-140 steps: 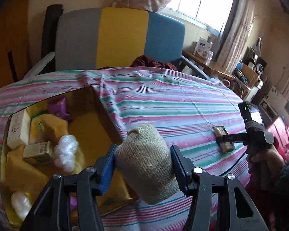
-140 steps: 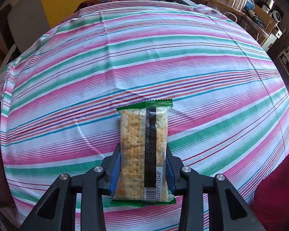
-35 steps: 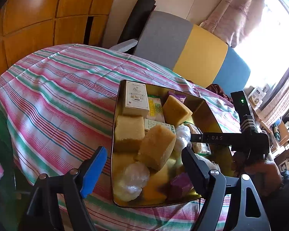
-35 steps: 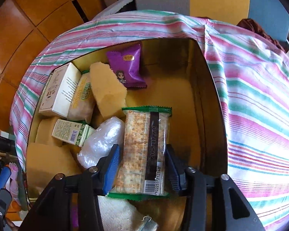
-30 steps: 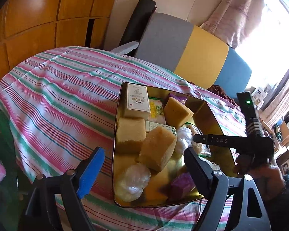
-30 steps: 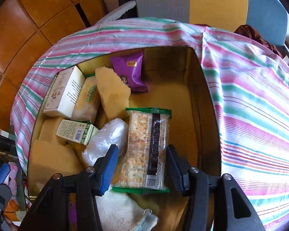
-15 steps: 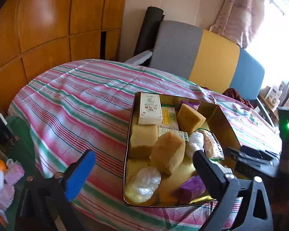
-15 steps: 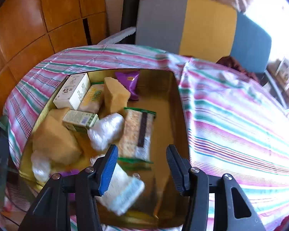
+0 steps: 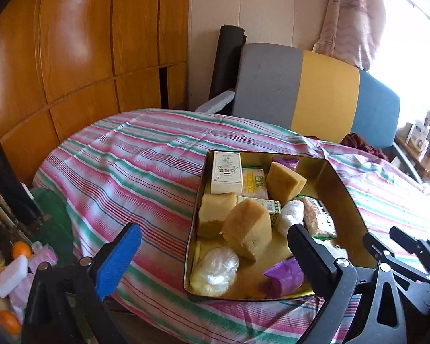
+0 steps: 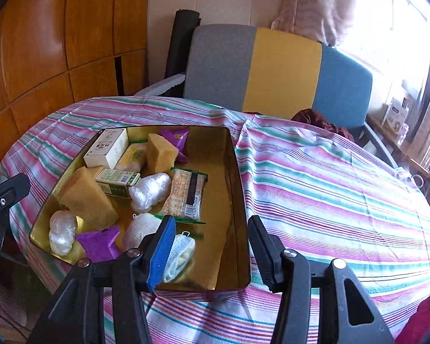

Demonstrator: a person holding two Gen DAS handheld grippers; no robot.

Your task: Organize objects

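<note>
You are in a lived-in room of a home. Your desk (image 10: 315, 177) wears a pink, green and white striped cloth, and behind it stands a chair (image 10: 272, 71) upholstered in grey, yellow and blue. Glossy wooden wall panels (image 9: 77, 43) run along one side, a pale patterned curtain (image 9: 355, 17) hangs by a bright window (image 10: 398, 23), and small household clutter (image 9: 11, 261) lies on the floor.
</note>
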